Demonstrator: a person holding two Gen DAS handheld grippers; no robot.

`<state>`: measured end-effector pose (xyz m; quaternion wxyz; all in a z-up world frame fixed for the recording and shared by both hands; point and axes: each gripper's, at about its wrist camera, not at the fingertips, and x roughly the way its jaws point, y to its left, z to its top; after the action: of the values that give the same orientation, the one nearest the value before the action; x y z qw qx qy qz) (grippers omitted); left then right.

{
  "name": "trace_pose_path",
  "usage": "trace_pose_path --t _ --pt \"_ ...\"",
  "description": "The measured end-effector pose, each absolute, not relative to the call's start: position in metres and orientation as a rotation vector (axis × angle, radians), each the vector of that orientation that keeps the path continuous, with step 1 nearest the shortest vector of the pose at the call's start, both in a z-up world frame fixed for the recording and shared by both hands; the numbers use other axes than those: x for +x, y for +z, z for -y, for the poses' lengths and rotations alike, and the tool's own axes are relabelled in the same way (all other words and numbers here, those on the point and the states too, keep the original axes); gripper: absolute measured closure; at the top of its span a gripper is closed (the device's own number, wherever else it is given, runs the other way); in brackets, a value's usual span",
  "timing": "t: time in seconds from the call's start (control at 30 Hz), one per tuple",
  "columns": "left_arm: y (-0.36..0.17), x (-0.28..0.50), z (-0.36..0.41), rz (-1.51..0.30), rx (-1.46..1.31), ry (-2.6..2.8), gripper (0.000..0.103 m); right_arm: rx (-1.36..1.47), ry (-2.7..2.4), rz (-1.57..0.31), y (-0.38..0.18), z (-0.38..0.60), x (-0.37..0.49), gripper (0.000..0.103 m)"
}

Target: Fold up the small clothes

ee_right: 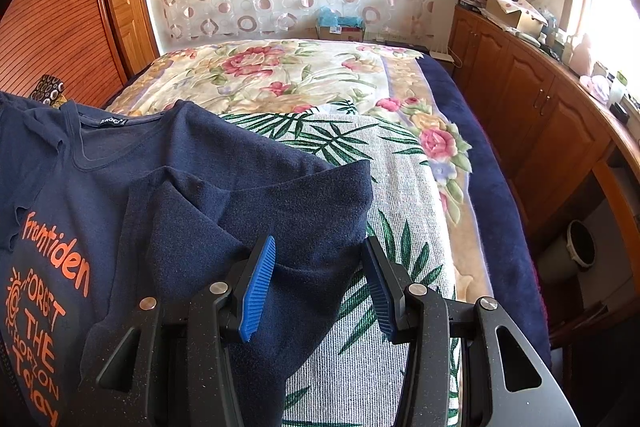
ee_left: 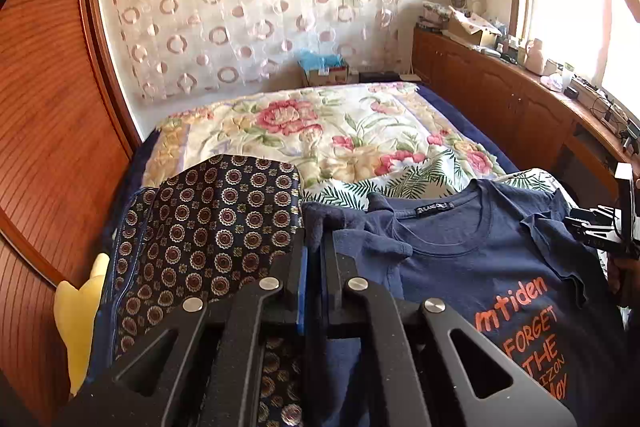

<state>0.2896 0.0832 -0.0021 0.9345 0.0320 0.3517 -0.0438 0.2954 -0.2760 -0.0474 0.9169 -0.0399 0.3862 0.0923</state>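
A navy T-shirt (ee_left: 480, 267) with orange lettering lies face up on the bed, collar toward the far end. My left gripper (ee_left: 316, 239) is shut on the shirt's left sleeve, and the cloth bunches over its fingertips. In the right wrist view the T-shirt (ee_right: 200, 187) lies at the left with its right sleeve folded inward. My right gripper (ee_right: 320, 259) is open above that sleeve, one blue pad (ee_right: 258, 287) touching the cloth. The right gripper also shows in the left wrist view (ee_left: 600, 227) at the shirt's far side.
A dark patterned garment (ee_left: 208, 227) lies left of the shirt. A leaf-print towel (ee_right: 380, 227) lies under the shirt on the floral quilt (ee_right: 300, 79). A wooden cabinet (ee_right: 540, 115) with clutter runs along the right. A wooden wardrobe (ee_left: 52, 107) stands at the left.
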Motion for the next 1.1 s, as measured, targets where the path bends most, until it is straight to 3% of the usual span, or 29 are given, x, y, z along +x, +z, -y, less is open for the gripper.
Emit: trace_pose_path --t 0.37,0.43,0.5,0.6,1.1 --pt "-0.004 0.253 -0.077 -0.674 0.047 -0.130 0.097 -0.038 0.226 -0.806 -0.046 0.283 0.318 0.057" --pt "-0.008 0.247 -0.078 -0.677 0.030 -0.133 0.097 -0.051 0.206 -0.803 -0.047 0.280 0.319 0.077" --pt "-0.011 0.240 -0.080 -0.678 0.019 -0.138 0.097 -0.050 0.187 -0.810 -0.047 0.279 0.321 0.091" --pt "-0.014 0.229 -0.081 -0.676 0.006 -0.143 0.097 -0.026 0.205 -0.813 -0.042 0.276 0.319 0.098" --pt "-0.010 0.159 -0.091 -0.625 -0.045 -0.142 0.097 -0.027 0.345 -0.582 0.009 0.250 0.210 0.098"
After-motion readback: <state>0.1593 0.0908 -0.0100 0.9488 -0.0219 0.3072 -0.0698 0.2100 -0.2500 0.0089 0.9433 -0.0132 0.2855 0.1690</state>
